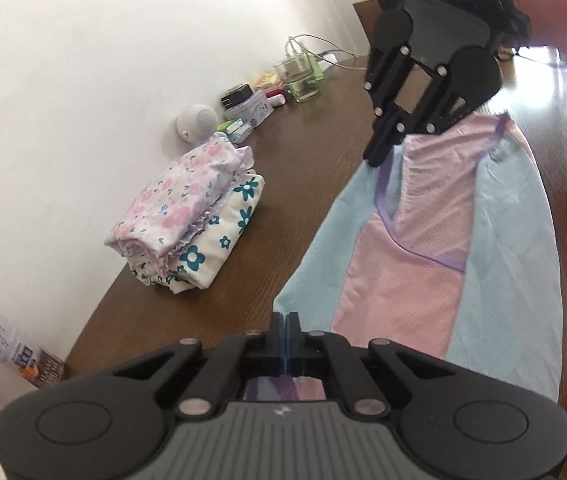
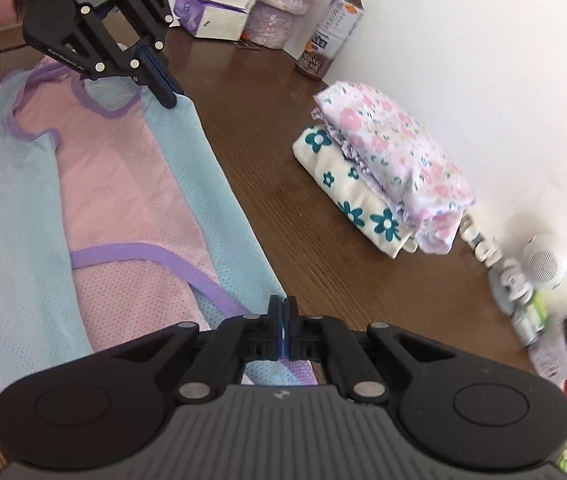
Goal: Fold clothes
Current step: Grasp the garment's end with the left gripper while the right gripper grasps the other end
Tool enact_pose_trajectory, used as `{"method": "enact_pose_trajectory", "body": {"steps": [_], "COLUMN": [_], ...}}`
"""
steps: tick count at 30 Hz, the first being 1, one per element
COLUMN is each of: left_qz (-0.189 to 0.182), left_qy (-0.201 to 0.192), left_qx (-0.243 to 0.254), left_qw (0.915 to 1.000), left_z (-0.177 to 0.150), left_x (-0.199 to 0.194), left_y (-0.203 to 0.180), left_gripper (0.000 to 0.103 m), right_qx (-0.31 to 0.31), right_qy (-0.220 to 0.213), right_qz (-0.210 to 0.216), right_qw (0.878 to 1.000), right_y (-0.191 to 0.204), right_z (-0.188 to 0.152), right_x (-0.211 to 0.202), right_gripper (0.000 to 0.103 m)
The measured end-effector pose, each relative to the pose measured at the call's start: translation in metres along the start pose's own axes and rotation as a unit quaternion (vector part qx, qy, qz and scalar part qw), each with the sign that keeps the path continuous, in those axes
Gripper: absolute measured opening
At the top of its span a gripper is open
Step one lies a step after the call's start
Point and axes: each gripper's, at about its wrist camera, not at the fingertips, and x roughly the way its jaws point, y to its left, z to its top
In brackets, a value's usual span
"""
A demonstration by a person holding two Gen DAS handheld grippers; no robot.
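Observation:
A pink and light-blue mesh top with purple trim (image 1: 435,240) lies stretched along the brown table; it also shows in the right wrist view (image 2: 95,184). My left gripper (image 1: 286,320) is shut on one corner of the top's edge, and it shows far off in the right wrist view (image 2: 169,98). My right gripper (image 2: 282,304) is shut on the opposite corner of the same edge, and it shows in the left wrist view (image 1: 377,156). The top hangs taut between the two grippers.
A stack of two folded floral garments (image 1: 187,220) sits near the wall, also in the right wrist view (image 2: 387,176). Along the wall stand a white round speaker (image 1: 197,122), small boxes, glass jars (image 1: 303,76) and a drink carton (image 2: 335,28). Tissue packs (image 2: 215,4) lie at the far end.

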Motion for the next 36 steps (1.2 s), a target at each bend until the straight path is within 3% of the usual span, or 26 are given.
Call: {"method": "enact_pose_trajectory", "body": {"steps": [6,13,21,27,31,33,35,36], "left_qz": [0.020,0.037,0.046,0.069,0.083,0.081,0.080,0.079], "left_qy": [-0.021,0.011,0.014,-0.009,-0.025,-0.055,-0.066,-0.065], "left_qx": [0.075,0.136,0.114,0.031,-0.026,-0.087,-0.134,-0.154], "left_qw": [0.9968,0.9900,0.9923,0.9971,0.9959,0.9914,0.9855,0.9827], "left_z": [-0.001,-0.020,-0.030,-0.032,-0.034,-0.031,-0.022,-0.018], "left_x": [-0.030,-0.031,-0.033,-0.050,-0.062,-0.070,-0.070,-0.068], "left_y": [-0.051,-0.093,-0.105,-0.100,-0.096,-0.090,-0.085,-0.084], "left_gripper": [0.000,0.000,0.001,0.006,0.023,0.025,0.028,0.029], "right_qx": [-0.052,-0.084,-0.073,-0.048,0.059,0.142,0.229,0.270], "right_qy": [-0.016,-0.008,-0.009,-0.004,-0.040,-0.068,-0.090,-0.099], "right_qz": [-0.019,-0.036,-0.040,-0.044,-0.048,-0.050,-0.055,-0.058], "right_qw": [0.998,0.996,0.996,0.998,0.996,0.986,0.968,0.956], "right_y": [0.041,0.082,0.102,0.109,0.097,0.084,0.070,0.063], "right_z": [-0.009,-0.029,-0.040,-0.046,-0.059,-0.069,-0.079,-0.084], "right_x": [-0.024,-0.041,-0.051,-0.053,-0.069,-0.078,-0.084,-0.086], "right_gripper": [0.000,0.000,0.000,0.004,0.006,0.010,0.030,0.033]}}
